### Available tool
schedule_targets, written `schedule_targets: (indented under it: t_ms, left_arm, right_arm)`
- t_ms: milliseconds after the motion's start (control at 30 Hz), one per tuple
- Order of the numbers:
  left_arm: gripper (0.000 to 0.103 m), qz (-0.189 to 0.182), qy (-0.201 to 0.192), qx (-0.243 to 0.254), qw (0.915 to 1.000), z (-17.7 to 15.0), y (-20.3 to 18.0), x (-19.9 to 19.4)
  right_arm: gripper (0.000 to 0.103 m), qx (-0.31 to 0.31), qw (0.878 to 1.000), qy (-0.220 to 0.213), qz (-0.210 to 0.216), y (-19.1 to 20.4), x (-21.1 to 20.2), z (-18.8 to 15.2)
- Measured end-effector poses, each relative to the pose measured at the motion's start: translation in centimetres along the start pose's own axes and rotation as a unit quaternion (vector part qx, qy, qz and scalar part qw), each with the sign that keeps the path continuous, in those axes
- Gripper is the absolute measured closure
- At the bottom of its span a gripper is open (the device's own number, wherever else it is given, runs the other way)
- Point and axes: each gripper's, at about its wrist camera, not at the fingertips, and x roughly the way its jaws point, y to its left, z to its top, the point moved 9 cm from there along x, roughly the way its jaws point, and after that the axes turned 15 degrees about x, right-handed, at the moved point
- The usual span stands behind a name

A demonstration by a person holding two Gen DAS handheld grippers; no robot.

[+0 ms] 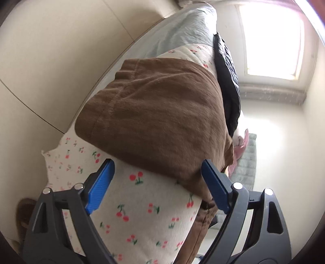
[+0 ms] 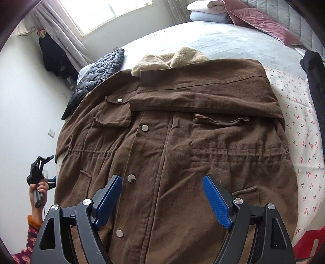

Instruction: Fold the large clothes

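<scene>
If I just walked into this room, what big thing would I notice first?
You would spot the big brown jacket first, spread flat across the bed with one sleeve folded over its chest and a fluffy cream collar at the top. Under it lies a white cherry-print sheet. Two grippers with blue fingers are open, the right gripper above the jacket's lower front and the left gripper near its edge.

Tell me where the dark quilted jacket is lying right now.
In the right wrist view the dark quilted jacket lies on the bed's far left edge, beside the brown coat near its fleece collar, below the window.
</scene>
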Motion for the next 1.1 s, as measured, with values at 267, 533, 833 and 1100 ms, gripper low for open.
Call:
schedule_targets:
  t_ms: [267,533,833,1100]
  left_arm:
    - [0.094,-0.027,-0.08,-0.086,0.9927,5.6,1.7,0.8]
    - [0.096,0.026,-0.252,0.141,0.957,13.4,-16.1,-8.4]
    - [0.096,-0.043,-0.257,0.446,0.8564,3.6,-43.4,-7.8]
    - [0.095,-0.078,-0.123,0.611,0.7777,-15.7,-51.2,1.4]
  right_arm:
    - [0.02,-0.002,1.0,0.021,-0.004,-0.1,1.6,-1.0]
    - [0.02,-0.008,1.0,0.022,-0.011,-1.0,1.5,-1.1]
    - [0.02,0.013,1.0,0.015,-0.003,-2.5,1.5,-0.3]
    - [0.02,0.051,0.999,0.006,0.017,-4.2,1.1,0.4]
